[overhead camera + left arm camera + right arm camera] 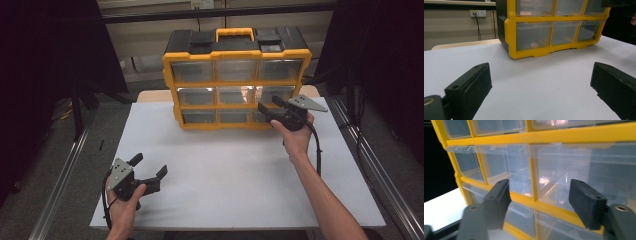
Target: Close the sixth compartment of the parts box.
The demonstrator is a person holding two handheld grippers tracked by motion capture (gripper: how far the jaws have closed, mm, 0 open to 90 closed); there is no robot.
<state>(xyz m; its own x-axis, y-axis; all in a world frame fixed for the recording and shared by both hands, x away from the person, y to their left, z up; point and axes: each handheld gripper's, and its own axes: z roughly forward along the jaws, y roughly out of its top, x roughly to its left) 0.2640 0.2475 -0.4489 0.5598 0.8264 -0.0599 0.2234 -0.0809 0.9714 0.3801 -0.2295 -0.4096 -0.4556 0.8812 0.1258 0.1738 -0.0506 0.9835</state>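
Drawer point(277, 94) contents blurred, unreadable

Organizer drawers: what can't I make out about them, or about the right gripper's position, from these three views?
- High view: the right gripper covers the lower right drawers of the organizer; contact cannot be told.
- Right gripper view: the drawers are clear, but glare and blur hide any contents.
- Left gripper view: the frame's top edge cuts off the upper drawer row; a small object in the bottom left drawer is too small to identify.

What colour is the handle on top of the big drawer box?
The handle is yellow, like the drawer box's frame. The high view shows it best.
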